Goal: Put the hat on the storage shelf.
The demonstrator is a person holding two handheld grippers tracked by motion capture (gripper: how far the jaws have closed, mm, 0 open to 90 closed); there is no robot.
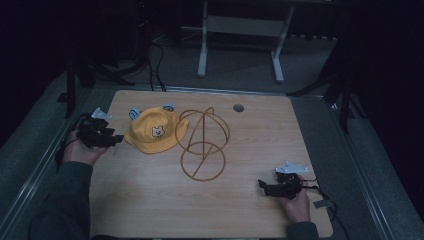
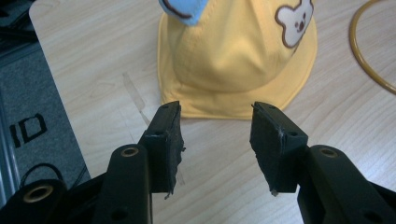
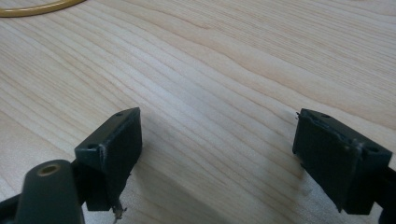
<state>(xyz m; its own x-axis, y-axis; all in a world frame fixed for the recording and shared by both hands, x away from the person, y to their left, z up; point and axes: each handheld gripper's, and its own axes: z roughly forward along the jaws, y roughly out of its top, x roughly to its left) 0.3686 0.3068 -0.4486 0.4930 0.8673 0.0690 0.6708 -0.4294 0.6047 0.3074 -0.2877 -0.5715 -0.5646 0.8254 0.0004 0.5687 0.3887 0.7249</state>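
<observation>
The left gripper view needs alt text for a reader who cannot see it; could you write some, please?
Two open black jaws of the left gripper point at a yellow hat with a bear patch, lying just beyond them on a wooden table. Part of a gold wire ring shows at the right edge.

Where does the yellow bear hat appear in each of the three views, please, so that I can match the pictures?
High view: yellow bear hat lies left of centre on the table, beside the gold wire stand, just right of the left gripper.
Left gripper view: hat at top centre, just beyond the open jaws.
Right gripper view: not in it.
Shared landmark: the wire stand's gold ring.
</observation>
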